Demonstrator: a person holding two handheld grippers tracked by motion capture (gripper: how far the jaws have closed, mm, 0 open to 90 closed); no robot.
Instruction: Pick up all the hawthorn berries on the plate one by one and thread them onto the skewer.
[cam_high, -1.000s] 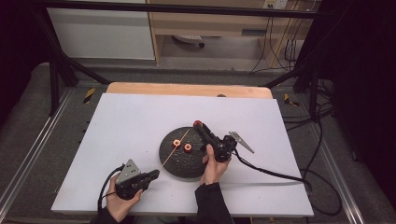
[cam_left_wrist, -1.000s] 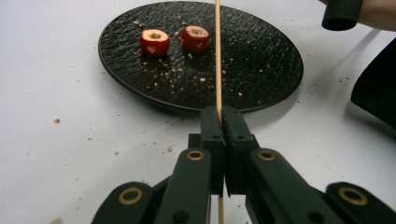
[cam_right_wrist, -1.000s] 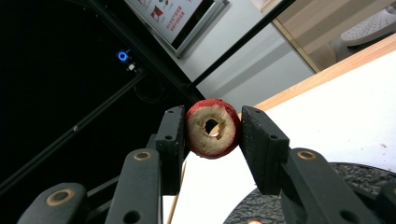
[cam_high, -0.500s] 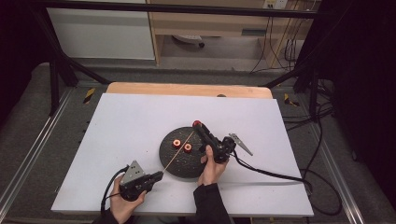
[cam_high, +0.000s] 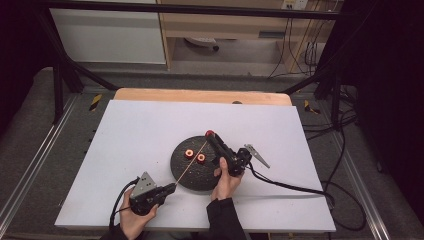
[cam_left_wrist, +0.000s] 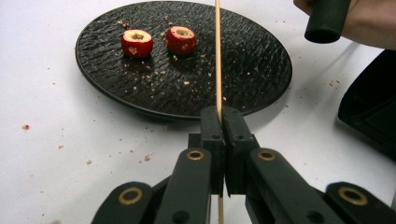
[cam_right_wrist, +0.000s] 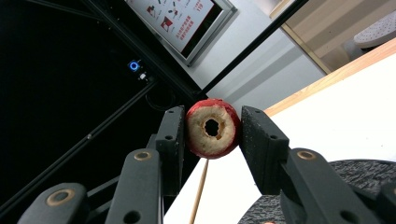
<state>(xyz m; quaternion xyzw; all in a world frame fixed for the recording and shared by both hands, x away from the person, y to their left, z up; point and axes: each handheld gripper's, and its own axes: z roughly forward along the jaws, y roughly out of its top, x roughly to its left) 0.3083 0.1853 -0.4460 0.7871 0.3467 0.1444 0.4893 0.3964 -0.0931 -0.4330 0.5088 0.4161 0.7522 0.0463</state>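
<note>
White worktop (cam_high: 150, 130) takes up most of the high view, with a round black plate (cam_high: 187, 172) sitting near the front middle. Right tool (cam_high: 210, 135) is angled up over the plate's far edge, jaws clamped on a red cored fruit slice (cam_right_wrist: 213, 128), hole facing the camera. Left tool (cam_high: 170, 188) is just off the plate's near-left rim, jaws pinched tight on a thin wooden skewer (cam_left_wrist: 217, 56) that runs out over the plate; its far tip is cut off in the left gripper view. Two more fruit slices (cam_left_wrist: 136, 42) sit on the plate, crumbs scattered around.
</note>
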